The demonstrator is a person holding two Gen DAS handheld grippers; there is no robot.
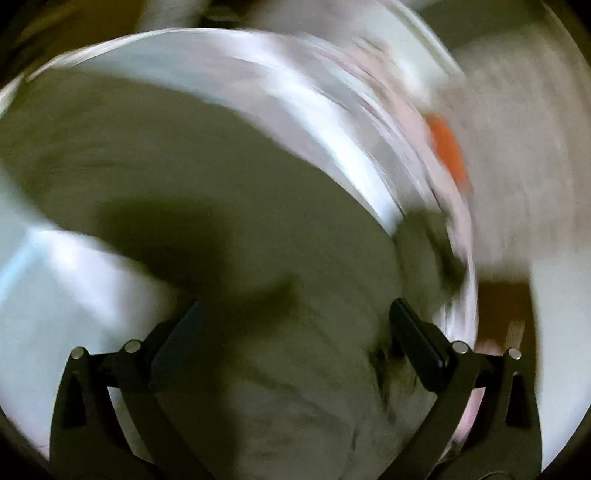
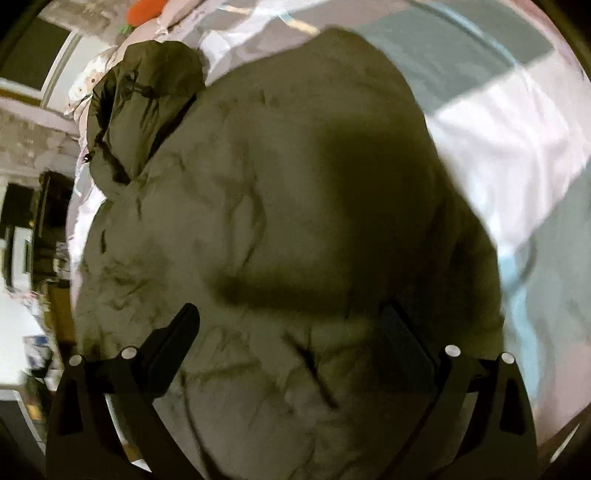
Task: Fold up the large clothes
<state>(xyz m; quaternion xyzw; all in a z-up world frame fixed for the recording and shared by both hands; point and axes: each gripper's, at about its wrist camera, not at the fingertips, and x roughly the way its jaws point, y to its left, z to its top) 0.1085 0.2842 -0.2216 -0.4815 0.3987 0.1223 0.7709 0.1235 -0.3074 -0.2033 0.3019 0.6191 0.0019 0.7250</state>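
A large olive-green padded jacket [image 2: 280, 229] lies spread on a bed with a white and pale blue checked sheet [image 2: 509, 147]. Its hood [image 2: 144, 96] lies bunched at the upper left of the right wrist view. My right gripper [image 2: 295, 321] is open, just above the jacket's near part, holding nothing. The left wrist view is blurred by motion; the jacket [image 1: 207, 177] fills its middle and my left gripper [image 1: 295, 317] is open above the fabric, holding nothing.
An orange soft toy [image 2: 146, 11] and patterned pillows [image 2: 86, 86] lie at the head of the bed; the toy shows as an orange smear [image 1: 448, 147] in the left wrist view. Dark furniture [image 2: 40, 229] stands beside the bed at the left.
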